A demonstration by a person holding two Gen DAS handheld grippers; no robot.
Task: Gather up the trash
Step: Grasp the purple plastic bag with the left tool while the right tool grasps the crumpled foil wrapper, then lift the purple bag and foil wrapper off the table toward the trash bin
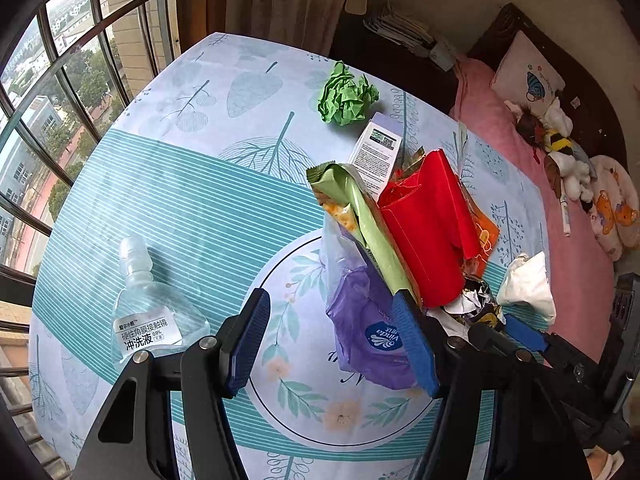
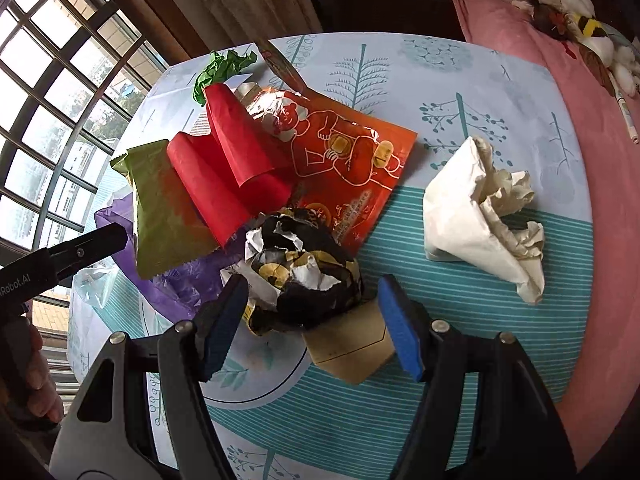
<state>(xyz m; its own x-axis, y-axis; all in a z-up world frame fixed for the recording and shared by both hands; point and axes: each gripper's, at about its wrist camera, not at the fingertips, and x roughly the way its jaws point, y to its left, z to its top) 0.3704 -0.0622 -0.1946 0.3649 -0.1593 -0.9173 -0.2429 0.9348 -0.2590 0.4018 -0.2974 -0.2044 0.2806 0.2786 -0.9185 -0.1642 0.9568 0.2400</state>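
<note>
The right gripper [image 2: 310,326] is spread around a crumpled black-and-gold wrapper [image 2: 304,272] at the near edge of the trash pile on the surface [image 2: 460,80]. The left gripper [image 1: 330,344] gapes too, over a purple tissue pack [image 1: 368,320]. Beyond lie a green snack wrapper [image 2: 164,208], red paper [image 2: 224,168], an orange foil packet [image 2: 352,160], then a green paper ball [image 1: 346,96]. A white tissue wad [image 2: 484,216] sits apart, right.

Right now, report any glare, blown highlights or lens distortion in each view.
Left wrist: window bars bow from fisheye; soft sheen on the clear bottle. Right wrist: window panes blown white; glare on the orange foil wrapper; table edge curves.
</note>
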